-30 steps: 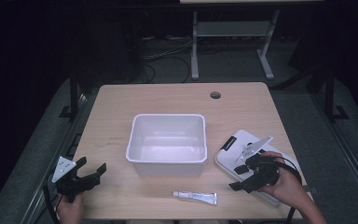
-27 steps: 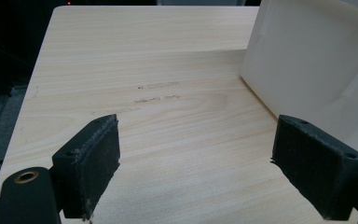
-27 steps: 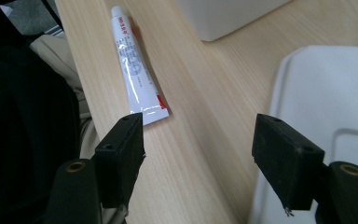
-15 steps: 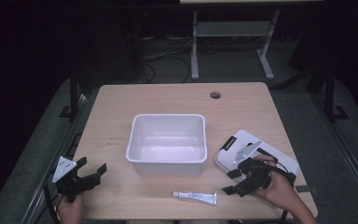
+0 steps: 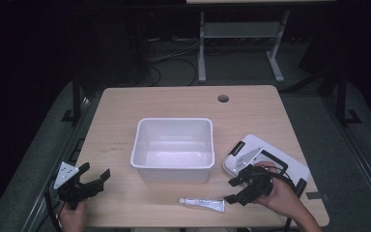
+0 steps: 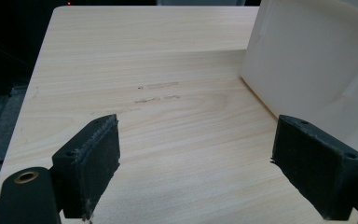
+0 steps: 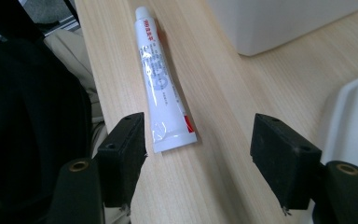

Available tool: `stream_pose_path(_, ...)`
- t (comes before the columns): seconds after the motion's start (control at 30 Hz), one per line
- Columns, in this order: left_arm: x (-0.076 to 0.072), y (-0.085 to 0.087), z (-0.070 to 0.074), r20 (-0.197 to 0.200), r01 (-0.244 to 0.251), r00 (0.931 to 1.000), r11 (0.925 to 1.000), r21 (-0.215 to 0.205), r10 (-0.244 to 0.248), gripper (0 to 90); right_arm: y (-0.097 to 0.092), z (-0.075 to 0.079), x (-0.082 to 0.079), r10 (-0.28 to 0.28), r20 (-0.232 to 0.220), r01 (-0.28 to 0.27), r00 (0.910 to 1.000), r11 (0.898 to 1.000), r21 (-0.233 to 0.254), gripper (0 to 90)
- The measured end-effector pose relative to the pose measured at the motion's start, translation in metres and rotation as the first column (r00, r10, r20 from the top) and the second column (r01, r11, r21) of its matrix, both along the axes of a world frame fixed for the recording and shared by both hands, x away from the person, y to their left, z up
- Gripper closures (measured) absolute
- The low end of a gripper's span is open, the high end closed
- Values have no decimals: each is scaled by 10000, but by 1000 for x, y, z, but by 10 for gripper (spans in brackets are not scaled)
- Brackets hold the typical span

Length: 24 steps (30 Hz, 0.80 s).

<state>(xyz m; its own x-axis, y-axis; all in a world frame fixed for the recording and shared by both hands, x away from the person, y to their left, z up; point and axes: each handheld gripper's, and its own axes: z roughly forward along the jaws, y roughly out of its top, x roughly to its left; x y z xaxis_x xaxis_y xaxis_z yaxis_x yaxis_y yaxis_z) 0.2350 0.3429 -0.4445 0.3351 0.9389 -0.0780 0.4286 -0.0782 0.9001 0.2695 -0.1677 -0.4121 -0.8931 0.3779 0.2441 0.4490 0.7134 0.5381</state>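
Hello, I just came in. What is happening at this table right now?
A person sits at a wooden table with a gripper in each hand. The right gripper is open and points at a white tube that lies flat near the table's front edge; the tube is not gripped yet. The left gripper is open too and holds nothing, at the table's left front corner. A white bin stands empty in the middle, and a flat white device lies to its right.
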Motion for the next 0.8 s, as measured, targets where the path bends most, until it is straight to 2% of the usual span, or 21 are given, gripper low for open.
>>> stream_pose_path(0.53,0,1,0,3,1,10000,10000,23,-1,140,25,1,3,633,14,-633,9980,9980,28,356)
stream_pose_path(0.8,0,2,0,-7,-4,10000,10000,-15,4,140,35,-5,1,938,-75,-937,9956,9956,74,361)
